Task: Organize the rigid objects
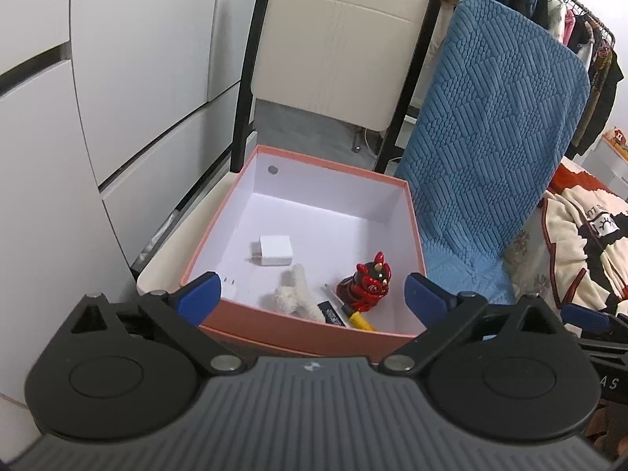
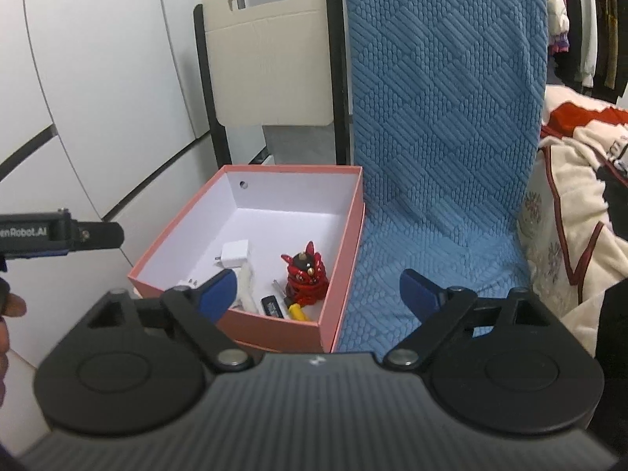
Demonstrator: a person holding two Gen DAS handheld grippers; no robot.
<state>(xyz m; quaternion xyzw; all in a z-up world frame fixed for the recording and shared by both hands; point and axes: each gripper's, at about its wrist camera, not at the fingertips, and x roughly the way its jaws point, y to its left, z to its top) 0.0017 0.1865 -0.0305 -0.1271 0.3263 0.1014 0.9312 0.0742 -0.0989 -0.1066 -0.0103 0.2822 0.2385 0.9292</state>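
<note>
Along the left side, white cabinet fronts (image 1: 117,98), then a beige chair (image 1: 337,39) with a black frame carrying the pink box (image 1: 298,325) on its seat, then a second chair under a blue quilted cover (image 2: 443,117), then a cream and red blanket (image 2: 581,204) and hanging clothes (image 1: 549,4) at the far right. Inside the box, from left to right near its front wall: white charger (image 1: 272,255), fluffy white toy (image 1: 294,292), small black stick (image 1: 331,316), yellow piece (image 1: 363,322), red figurine (image 1: 367,284) standing upright towards the front right corner. Nothing over the open top of the box. Left gripper (image 1: 312,292) spread wide and empty, just behind the front wall of the box, contents straight ahead between its blue pads. Right gripper (image 2: 318,294) likewise wide and empty, over the box's front right corner and the blue seat, figurine just ahead between the pads.
</note>
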